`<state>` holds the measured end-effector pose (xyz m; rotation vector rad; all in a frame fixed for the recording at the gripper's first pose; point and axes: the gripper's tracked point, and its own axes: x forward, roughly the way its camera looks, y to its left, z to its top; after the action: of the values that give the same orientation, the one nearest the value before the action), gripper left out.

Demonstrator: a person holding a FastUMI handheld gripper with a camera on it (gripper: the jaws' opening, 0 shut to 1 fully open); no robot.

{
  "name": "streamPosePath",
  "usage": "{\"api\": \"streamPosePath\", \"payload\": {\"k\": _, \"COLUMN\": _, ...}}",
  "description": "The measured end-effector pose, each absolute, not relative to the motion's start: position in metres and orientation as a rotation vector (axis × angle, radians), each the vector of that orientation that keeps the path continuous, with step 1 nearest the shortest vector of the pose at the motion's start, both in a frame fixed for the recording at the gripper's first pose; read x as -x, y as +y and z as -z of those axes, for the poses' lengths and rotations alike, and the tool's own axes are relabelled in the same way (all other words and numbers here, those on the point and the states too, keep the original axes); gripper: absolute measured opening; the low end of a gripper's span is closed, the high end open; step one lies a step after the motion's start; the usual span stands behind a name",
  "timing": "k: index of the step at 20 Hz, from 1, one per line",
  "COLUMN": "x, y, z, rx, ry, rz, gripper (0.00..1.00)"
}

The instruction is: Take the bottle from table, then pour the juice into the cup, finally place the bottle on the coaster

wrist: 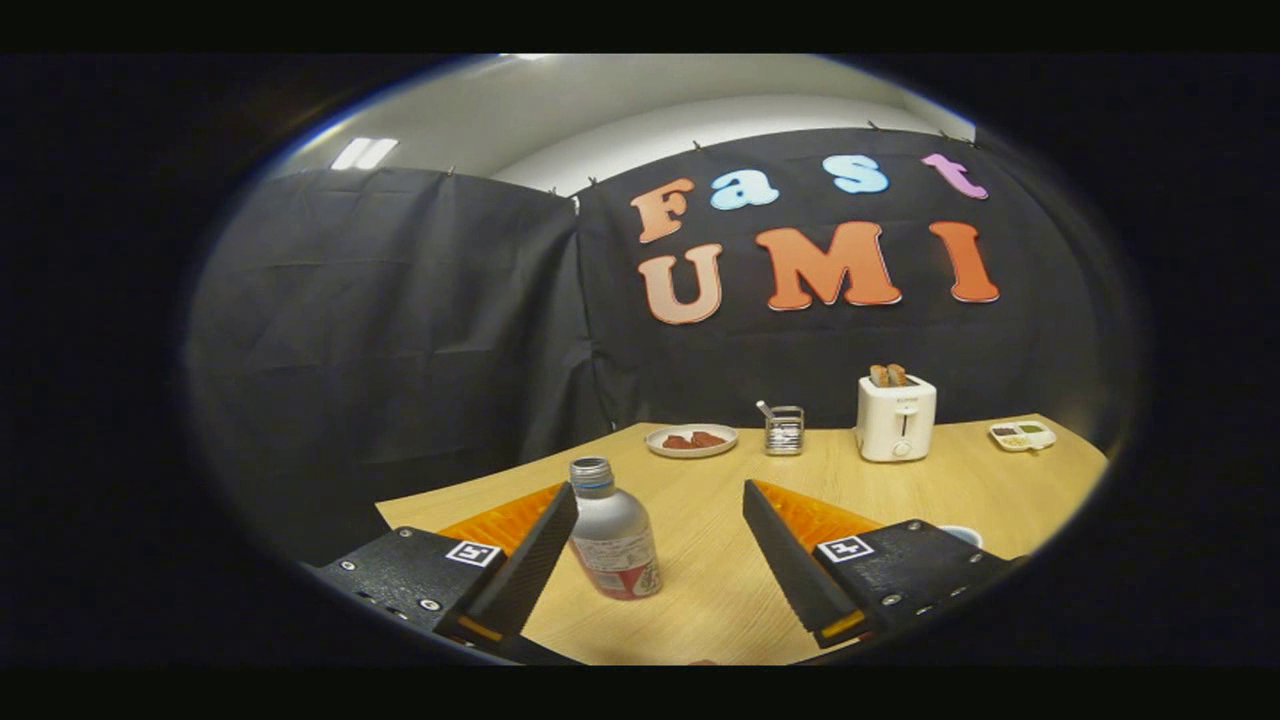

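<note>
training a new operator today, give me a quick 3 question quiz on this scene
1. True or false: the gripper is shut on the bottle.
2. What sticks out of the top of the toaster? A) toast B) a spoon C) a cup
3. Fill in: the plate of food lies beyond the fingers, beside the metal ___.

Key: 1. False: the fingers are open, and the bottle stands upright between them, close to the left one. 2. A. 3. Rack.
</note>
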<state>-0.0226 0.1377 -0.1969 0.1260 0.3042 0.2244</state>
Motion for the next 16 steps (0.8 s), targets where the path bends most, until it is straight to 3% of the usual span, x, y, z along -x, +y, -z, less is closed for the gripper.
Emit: {"api": "streamPosePath", "payload": {"k": 16, "x": 0.005, "y": 0.184, "z": 0.279, "rx": -0.163, "ry": 0.436, "rz": -0.163, "gripper": 0.98}}
